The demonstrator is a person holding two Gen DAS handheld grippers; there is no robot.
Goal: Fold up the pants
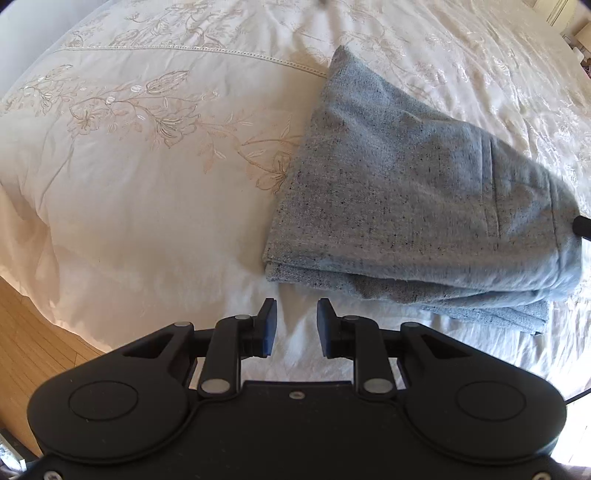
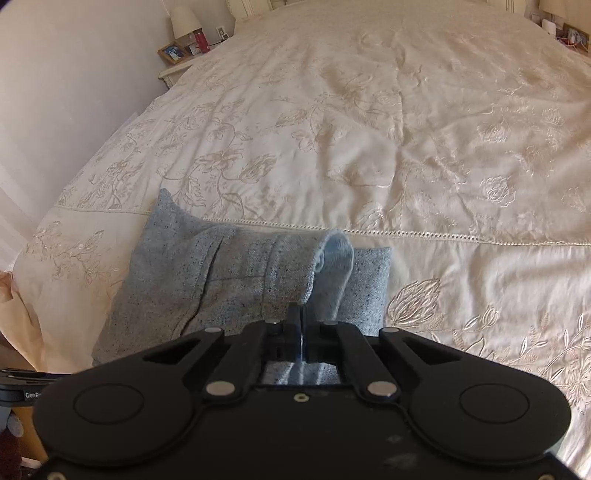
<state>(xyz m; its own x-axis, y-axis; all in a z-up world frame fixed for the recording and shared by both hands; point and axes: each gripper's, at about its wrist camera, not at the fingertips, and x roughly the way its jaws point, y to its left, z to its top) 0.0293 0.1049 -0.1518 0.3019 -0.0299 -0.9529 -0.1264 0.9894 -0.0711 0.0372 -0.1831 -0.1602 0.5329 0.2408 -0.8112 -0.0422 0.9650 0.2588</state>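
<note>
A: Which step is this?

B: Late in the fold, by the look of it. The pants lie on the bedspread near its front edge, already stacked in several layers. The right gripper has its 2 fingers pressed together on a raised flap of the grey cloth, which curls up and over just ahead of them.

A: And the left gripper?

B: Its 2 fingers stand apart with nothing between them, just short of the near corner of the bundle and not touching it.

A: So the next move?

B: Probably the right one carries the flap across and lays it flat, then lets go. That calls for keeping the lower layers from sliding; the left one is well placed to pin the near edge if needed. The cloth looks soft and limp, so the flap could sag or drag the stack askew.

A: What does each view add?

B: The left wrist view shows the stacked edges of the bundle and the wooden floor beyond the bed's corner. Only the right wrist view shows the clamped fingers and the curl of the lifted flap, plus a bedside table with a lamp far back.
</note>
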